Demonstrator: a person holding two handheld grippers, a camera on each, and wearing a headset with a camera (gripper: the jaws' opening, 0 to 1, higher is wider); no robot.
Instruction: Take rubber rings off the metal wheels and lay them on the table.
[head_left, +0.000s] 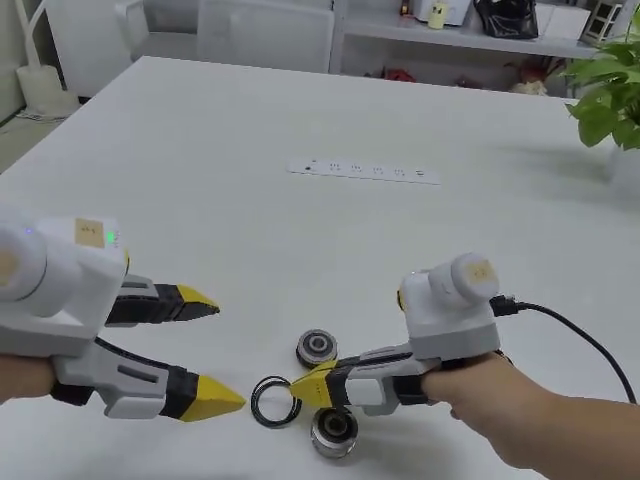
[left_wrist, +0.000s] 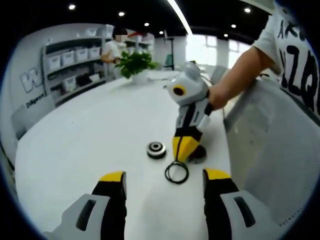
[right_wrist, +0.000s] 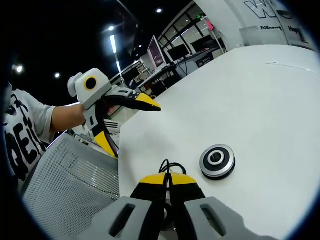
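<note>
Jaws of the right gripper (head_left: 310, 386) are pinched shut on one edge of a black rubber ring (head_left: 253, 402), while the left gripper (head_left: 207, 348) holds its yellow tips spread wide with nothing between them. In the head view the ring hangs out from the right tips toward the left gripper, low over the white table (head_left: 330, 230) or just touching it; which, I cannot tell. It sits between two metal wheels (head_left: 317, 347), one beyond the right gripper's tips and one (head_left: 334, 430) nearer the person. The left gripper view puts the ring (left_wrist: 176, 183) straight ahead of the open jaws, roughly on their centre line, dangling below the right gripper (left_wrist: 186, 147). In the right gripper view a thin black loop (right_wrist: 167, 164) pokes from the shut tips, and the wheel (right_wrist: 217, 161) just to its right looks dark-rimmed, so probably not yet stripped. Since the right gripper has the ring and bare table lies beneath, laying it down seems to need only a release; the left gripper is near but not needed.
</note>
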